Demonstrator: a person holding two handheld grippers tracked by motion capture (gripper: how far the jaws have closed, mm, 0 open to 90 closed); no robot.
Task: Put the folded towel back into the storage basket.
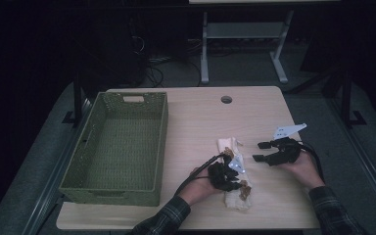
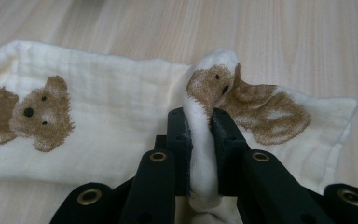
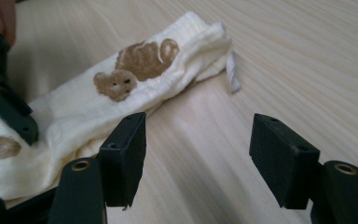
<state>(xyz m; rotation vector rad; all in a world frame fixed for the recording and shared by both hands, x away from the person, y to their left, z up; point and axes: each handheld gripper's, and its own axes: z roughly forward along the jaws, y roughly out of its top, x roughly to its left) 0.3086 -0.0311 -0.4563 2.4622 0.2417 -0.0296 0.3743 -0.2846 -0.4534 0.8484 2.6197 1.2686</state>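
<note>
A cream cloth (image 1: 235,196) printed with brown bears lies folded in a long strip on the wooden table (image 1: 196,117), near the front edge. My left gripper (image 1: 231,171) is over its middle, shut on a pinched-up fold of the cloth (image 2: 204,154). The bear print (image 2: 42,114) lies flat to the left of the jaws. My right gripper (image 1: 260,152) stands open just right of the strip, a little above the bare tabletop. In the right gripper view the cloth (image 3: 135,79) lies ahead and left of my right gripper (image 3: 198,158), with part of the left gripper (image 3: 4,107) at the left edge.
A green woven basket (image 1: 120,147) stands on the left half of the table, with nothing in it. A round cable hole (image 1: 226,99) sits near the far edge. Bare wood spans the far middle and right. Dark floor and a desk frame (image 1: 242,44) lie beyond.
</note>
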